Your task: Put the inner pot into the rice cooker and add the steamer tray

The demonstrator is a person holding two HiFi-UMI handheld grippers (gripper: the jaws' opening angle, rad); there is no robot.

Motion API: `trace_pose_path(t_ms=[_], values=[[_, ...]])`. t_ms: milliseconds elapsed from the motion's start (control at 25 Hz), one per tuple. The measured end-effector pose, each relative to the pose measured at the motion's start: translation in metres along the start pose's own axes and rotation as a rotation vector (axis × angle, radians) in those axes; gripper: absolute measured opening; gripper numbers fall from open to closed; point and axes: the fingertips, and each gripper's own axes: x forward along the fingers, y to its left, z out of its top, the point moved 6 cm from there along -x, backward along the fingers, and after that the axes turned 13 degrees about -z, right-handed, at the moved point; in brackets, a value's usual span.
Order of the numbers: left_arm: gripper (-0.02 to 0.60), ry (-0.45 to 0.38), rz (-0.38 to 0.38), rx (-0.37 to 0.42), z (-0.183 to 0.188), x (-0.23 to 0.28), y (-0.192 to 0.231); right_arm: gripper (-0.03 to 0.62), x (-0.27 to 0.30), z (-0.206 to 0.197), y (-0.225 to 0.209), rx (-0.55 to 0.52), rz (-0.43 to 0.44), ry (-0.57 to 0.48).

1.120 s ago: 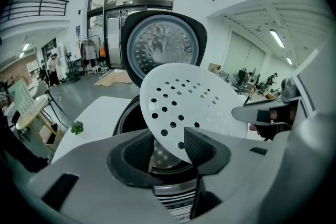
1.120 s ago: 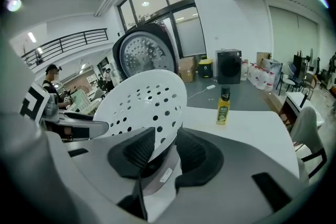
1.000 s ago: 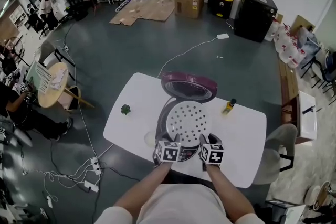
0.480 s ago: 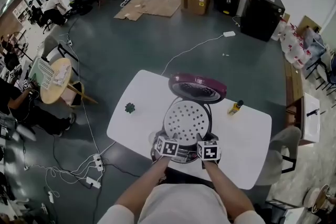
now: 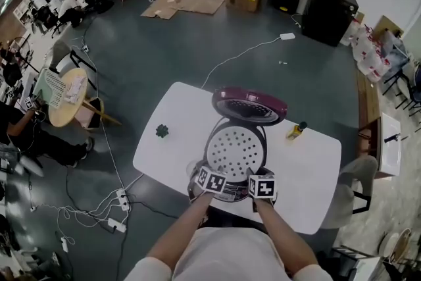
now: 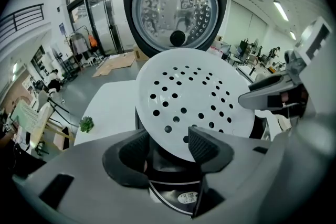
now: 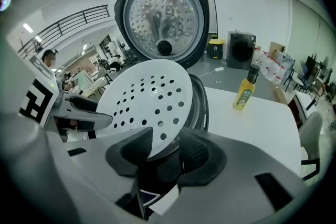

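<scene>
The rice cooker (image 5: 263,136) stands on the white table with its maroon lid (image 5: 248,106) raised at the back. The white perforated steamer tray (image 5: 235,153) covers the cooker's mouth, so the inner pot is hidden. My left gripper (image 5: 216,172) is at the tray's near left rim. Its jaws (image 6: 168,139) are opening, with the tray (image 6: 194,99) edge loose between them. My right gripper (image 5: 255,176) is at the near right rim. Its jaws (image 7: 167,141) are also opening around the tray (image 7: 149,99) edge, with a gap at the right pad.
A yellow bottle (image 5: 296,130) stands on the table (image 5: 309,168) to the right of the cooker. A small green object (image 5: 162,131) lies to the left. A chair (image 5: 358,174) stands off the table's right end. Cables run across the floor to the left.
Both grippers have sunk slightly toward the cooker with the tray's near edge. The tray now lies lower over the cooker's mouth.
</scene>
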Motion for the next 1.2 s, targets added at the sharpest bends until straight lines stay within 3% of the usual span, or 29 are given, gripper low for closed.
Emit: trace_pose_path(t_ms=[320,560,760,1200], values=[[0.305,0.017,-0.013,0.043,0.0,0.005,0.006,0.179,0.001,0.001,-0.002,0.02,-0.001,0.033],[0.33,0.001,-0.007,0.078,0.001,0.002,0.01,0.23,-0.004,0.006,-0.007,-0.013,-0.049,0.013],[0.337,-0.051,-0.021,0.057,-0.003,-0.007,0.012,0.232,-0.008,0.001,-0.005,-0.026,-0.051,-0.029],[0.308,-0.211,-0.123,0.115,-0.002,-0.056,0.006,0.203,-0.05,0.007,0.008,-0.034,-0.087,-0.179]])
